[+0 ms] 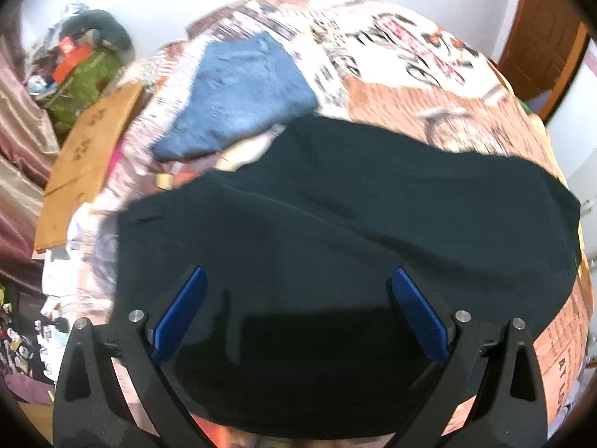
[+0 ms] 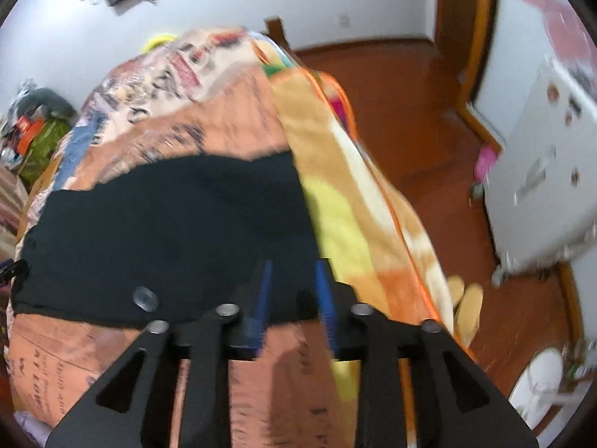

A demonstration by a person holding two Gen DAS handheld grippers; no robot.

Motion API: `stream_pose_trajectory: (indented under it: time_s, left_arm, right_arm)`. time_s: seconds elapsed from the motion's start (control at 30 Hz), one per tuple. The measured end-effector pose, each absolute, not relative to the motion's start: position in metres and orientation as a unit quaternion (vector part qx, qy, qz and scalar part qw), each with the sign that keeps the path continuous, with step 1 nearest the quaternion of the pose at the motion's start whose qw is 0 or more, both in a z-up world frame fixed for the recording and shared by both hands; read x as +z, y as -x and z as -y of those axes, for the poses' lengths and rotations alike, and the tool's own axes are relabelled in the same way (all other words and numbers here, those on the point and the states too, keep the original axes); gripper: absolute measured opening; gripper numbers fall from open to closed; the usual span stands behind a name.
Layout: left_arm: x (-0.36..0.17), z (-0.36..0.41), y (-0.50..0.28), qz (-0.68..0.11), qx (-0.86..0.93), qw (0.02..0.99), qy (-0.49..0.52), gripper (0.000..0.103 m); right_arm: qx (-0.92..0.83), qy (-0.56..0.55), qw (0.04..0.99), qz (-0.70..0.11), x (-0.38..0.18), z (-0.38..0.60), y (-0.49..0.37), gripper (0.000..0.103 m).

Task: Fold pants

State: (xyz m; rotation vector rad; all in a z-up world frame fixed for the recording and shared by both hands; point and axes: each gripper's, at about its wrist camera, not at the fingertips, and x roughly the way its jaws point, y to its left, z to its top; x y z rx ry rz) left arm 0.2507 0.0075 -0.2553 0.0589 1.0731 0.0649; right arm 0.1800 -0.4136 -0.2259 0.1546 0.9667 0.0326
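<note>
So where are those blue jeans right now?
The folded blue jeans lie on the patterned bedspread, upper left in the left wrist view, just beyond the black pants and beside the cardboard box.

Bedspread (image 2: pixel 209 127) print (motion-blurred), lettering unreadable

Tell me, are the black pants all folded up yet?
Not quite. The folded blue denim jeans already lie finished on the patterned bedspread. The black fabric pants are spread in a wide band across the bed. The left claw is open above them, holding nothing. The right claw has its fingers nearly together at the pants' near edge; whether it grips cloth is unclear. More folding still seems left.
</note>
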Motion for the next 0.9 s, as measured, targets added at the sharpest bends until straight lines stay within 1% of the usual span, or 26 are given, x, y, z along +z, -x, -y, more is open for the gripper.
stream_pose_trajectory:
  time_s: [0.17, 0.33, 0.47, 0.67, 0.73, 0.77, 0.8, 0.83, 0.9]
  left_arm:
    - [-0.231, -0.060, -0.250, -0.482, 0.063, 0.874, -0.007, 0.100]
    - [-0.224, -0.114, -0.252, -0.468, 0.092, 0.879, 0.006, 0.100]
    - [-0.231, -0.152, -0.255, -0.471, 0.109, 0.875, 0.017, 0.100]
    - [-0.259, -0.195, -0.265, -0.500, 0.108, 0.857, 0.056, 0.100]
    - [-0.271, -0.201, -0.267, -0.510, 0.103, 0.852, 0.058, 0.094]
    - [-0.277, -0.202, -0.269, -0.515, 0.098, 0.850, 0.059, 0.089]
    - [-0.282, -0.203, -0.271, -0.519, 0.094, 0.848, 0.061, 0.083]
    - [-0.288, -0.205, -0.273, -0.523, 0.087, 0.845, 0.068, 0.081]
    - [-0.298, -0.208, -0.276, -0.531, 0.078, 0.840, 0.075, 0.071]
  right_arm:
    - [0.071, -0.032, 0.900, -0.428, -0.192, 0.360, -0.207, 0.038]
    - [0.136, 0.011, 0.903, -0.408, -0.167, 0.297, -0.238, 0.042]
    - [0.185, 0.037, 0.897, -0.399, -0.157, 0.244, -0.264, 0.044]
    - [0.253, 0.079, 0.878, -0.399, -0.158, 0.161, -0.291, 0.045]
    - [0.276, 0.093, 0.867, -0.404, -0.165, 0.134, -0.299, 0.045]
    - [0.284, 0.098, 0.863, -0.406, -0.167, 0.123, -0.301, 0.045]
    - [0.292, 0.104, 0.858, -0.410, -0.172, 0.111, -0.305, 0.045]
    - [0.301, 0.108, 0.852, -0.414, -0.177, 0.099, -0.309, 0.045]
    - [0.315, 0.114, 0.843, -0.422, -0.184, 0.082, -0.314, 0.045]
